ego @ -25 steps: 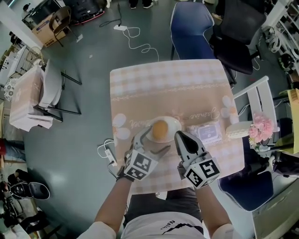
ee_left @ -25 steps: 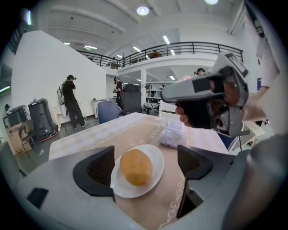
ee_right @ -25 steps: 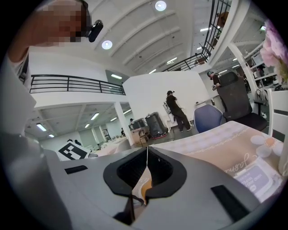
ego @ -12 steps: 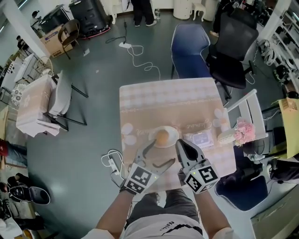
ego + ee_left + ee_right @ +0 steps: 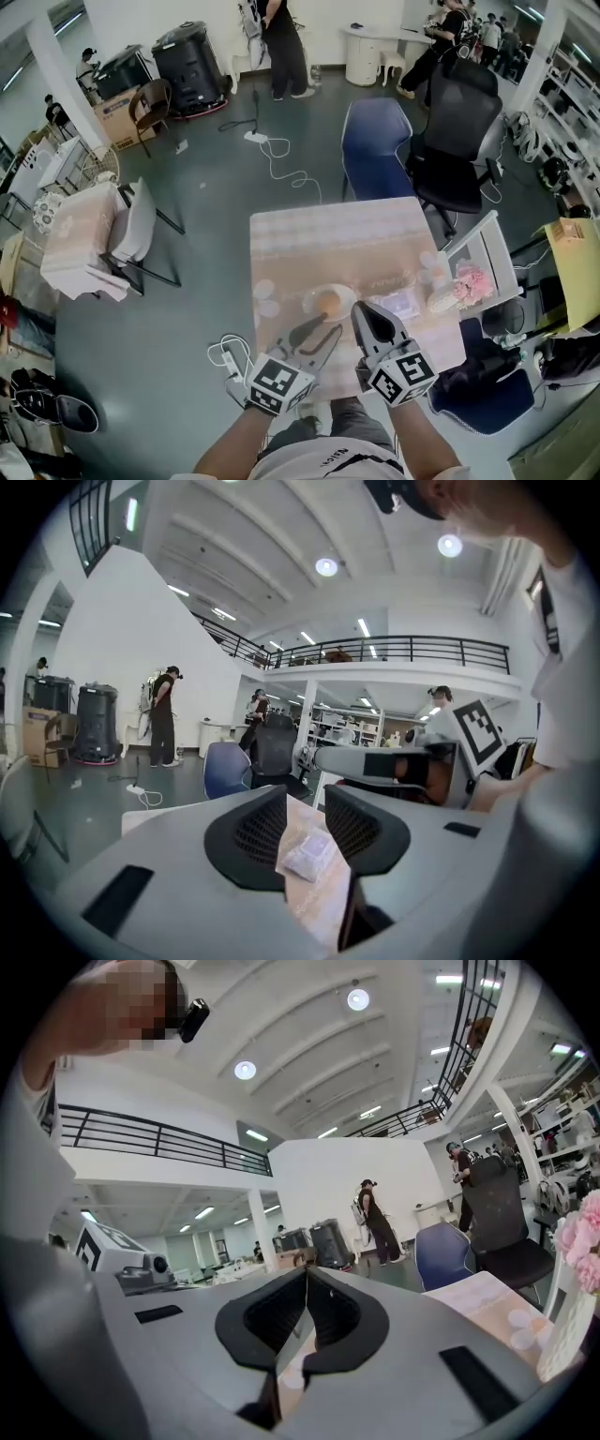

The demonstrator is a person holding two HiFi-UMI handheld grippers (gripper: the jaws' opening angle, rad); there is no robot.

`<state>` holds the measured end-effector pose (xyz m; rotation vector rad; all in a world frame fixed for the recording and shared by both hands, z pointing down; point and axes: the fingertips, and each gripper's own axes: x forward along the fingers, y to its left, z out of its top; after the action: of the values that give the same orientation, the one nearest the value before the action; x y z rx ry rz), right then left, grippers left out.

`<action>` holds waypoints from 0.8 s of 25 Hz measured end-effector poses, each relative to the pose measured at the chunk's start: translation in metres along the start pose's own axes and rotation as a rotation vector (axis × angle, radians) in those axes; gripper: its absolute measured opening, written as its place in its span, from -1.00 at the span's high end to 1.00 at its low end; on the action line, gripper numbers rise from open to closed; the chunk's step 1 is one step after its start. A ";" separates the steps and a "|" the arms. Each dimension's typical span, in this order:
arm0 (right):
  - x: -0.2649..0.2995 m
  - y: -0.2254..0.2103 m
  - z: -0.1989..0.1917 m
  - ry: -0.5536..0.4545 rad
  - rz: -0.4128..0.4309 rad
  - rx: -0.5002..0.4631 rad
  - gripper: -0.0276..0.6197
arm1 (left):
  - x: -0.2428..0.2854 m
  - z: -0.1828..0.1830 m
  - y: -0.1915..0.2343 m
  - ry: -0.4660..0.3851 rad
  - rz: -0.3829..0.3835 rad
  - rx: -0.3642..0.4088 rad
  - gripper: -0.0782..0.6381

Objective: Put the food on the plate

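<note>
Food (image 5: 327,303) lies on the plate (image 5: 352,297), with a packet (image 5: 405,305) just right.

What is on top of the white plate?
One round orange food item sits in the middle of the plate. The plate's surface under it is hidden; its kind is too small to tell.

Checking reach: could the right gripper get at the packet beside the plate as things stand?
Probably yes. The right gripper is held over the near edge of the table, the packet lies just beyond it, and nothing stands between them. Its jaws are shut, so they must open first.
</note>
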<state>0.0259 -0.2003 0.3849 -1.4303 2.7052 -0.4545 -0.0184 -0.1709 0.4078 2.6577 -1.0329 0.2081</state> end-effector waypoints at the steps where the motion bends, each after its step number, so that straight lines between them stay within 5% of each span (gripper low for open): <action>1: -0.001 0.003 0.003 -0.002 0.000 -0.004 0.86 | -0.003 0.006 0.000 -0.015 0.005 -0.013 0.46; 6: -0.008 0.014 0.014 -0.011 -0.002 0.006 0.86 | -0.016 0.029 -0.004 -0.058 0.035 -0.045 0.76; 20: -0.011 0.036 0.034 -0.018 0.017 -0.044 0.86 | -0.034 0.058 -0.014 -0.122 0.052 -0.026 0.77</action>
<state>0.0095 -0.1805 0.3412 -1.4132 2.7273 -0.3813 -0.0322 -0.1569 0.3420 2.6497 -1.1350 0.0430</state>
